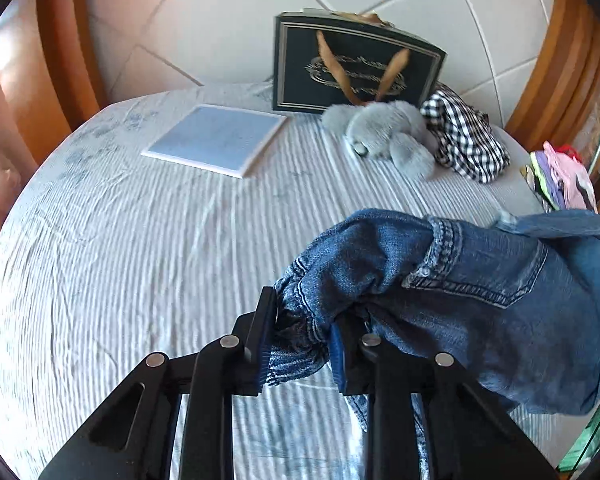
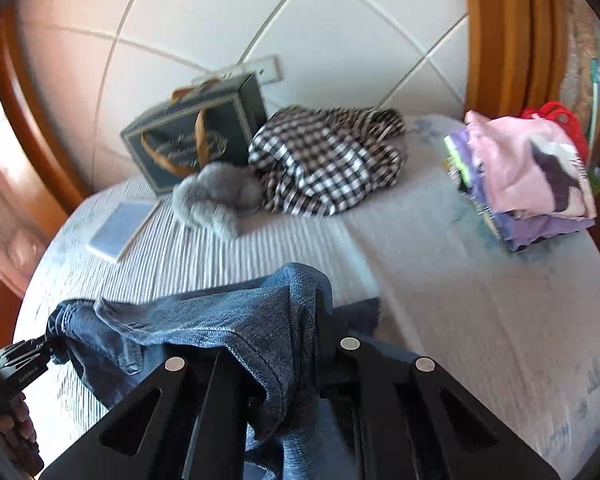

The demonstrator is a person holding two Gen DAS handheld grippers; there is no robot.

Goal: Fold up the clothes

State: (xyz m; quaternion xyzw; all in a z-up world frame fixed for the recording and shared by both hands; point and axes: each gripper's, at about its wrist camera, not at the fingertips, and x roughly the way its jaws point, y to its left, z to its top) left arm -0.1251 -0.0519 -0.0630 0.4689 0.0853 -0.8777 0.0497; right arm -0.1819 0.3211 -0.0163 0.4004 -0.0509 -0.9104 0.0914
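**Inspector:** Between the fingers of the left tool [image 1: 304,344], a bunched edge of the denim garment [image 1: 460,300] is pinched. Purpose?

**Assistant:** The right tool [image 2: 284,364] clamps the far edge, suspending it above the bed [image 1: 140,260], likely to spread it for folding.

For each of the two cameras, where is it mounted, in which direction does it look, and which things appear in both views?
Left wrist: sits on the left gripper, looks across the bed toward the headboard; its fingers clamp the jeans.
Right wrist: sits on the right gripper, faces the same way; its fingers clamp the denim, and the person's left hand shows.
Shared: jeans, gift bag, plush toy, checked garment, folded stack.
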